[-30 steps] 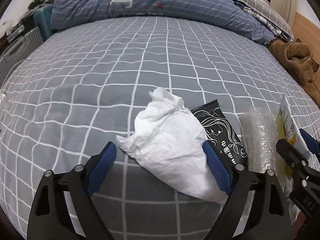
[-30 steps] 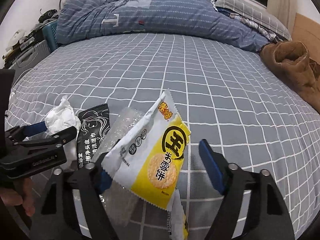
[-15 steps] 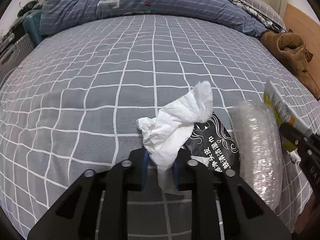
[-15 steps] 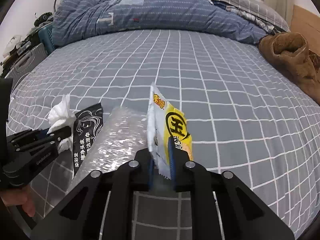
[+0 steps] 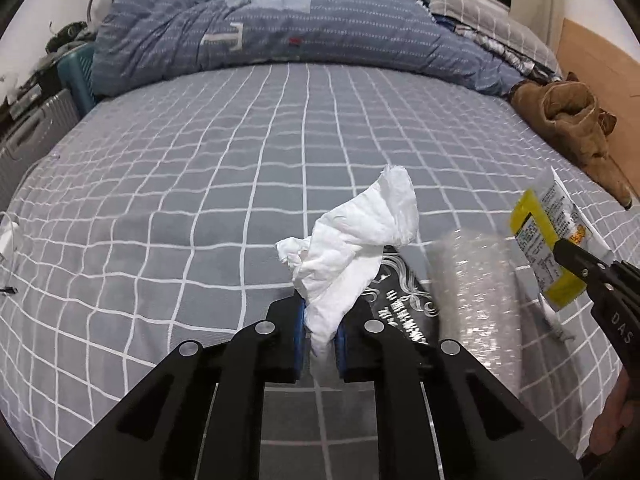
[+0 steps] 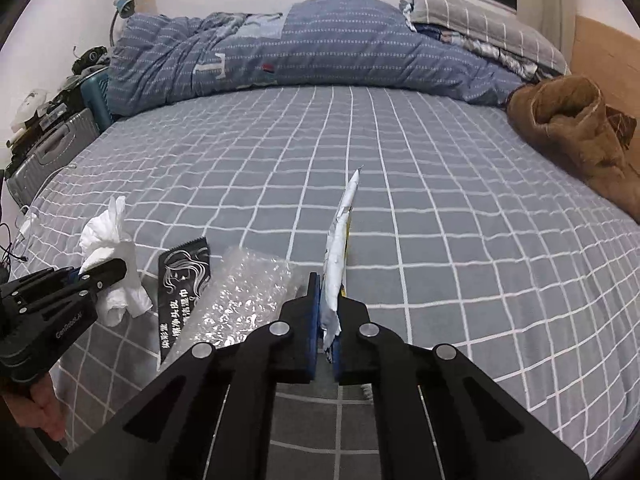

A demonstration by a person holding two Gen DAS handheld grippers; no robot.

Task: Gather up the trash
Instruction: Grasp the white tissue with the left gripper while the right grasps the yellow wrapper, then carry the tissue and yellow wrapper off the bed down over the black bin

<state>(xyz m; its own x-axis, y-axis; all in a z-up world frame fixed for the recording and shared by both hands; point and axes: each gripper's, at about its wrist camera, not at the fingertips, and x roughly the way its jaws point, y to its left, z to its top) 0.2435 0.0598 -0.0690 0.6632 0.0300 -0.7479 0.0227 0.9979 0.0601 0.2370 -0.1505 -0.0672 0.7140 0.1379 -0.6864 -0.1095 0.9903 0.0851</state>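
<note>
My left gripper (image 5: 320, 322) is shut on a crumpled white tissue (image 5: 356, 240), held a little above the grey checked bed sheet (image 5: 200, 184). The same tissue (image 6: 108, 256) and left gripper (image 6: 86, 276) show at the left of the right wrist view. My right gripper (image 6: 326, 316) is shut on a yellow and white snack wrapper (image 6: 340, 248), seen edge-on and lifted off the sheet; that wrapper (image 5: 548, 232) shows at the right of the left wrist view. A black sachet (image 6: 180, 284) and a strip of bubble wrap (image 6: 236, 300) lie on the sheet between the grippers.
A rumpled blue duvet (image 5: 280, 40) and grey pillows (image 6: 480, 12) lie along the far side of the bed. A brown garment (image 6: 576, 132) sits at the right edge. Suitcases (image 6: 52, 148) and clutter stand off the left side. A hand (image 6: 44, 412) holds the left gripper.
Both grippers went from open around their items to shut on them, then rose slightly. The tissue and the snack wrapper have lifted off the sheet; sachet and bubble wrap stayed put.
</note>
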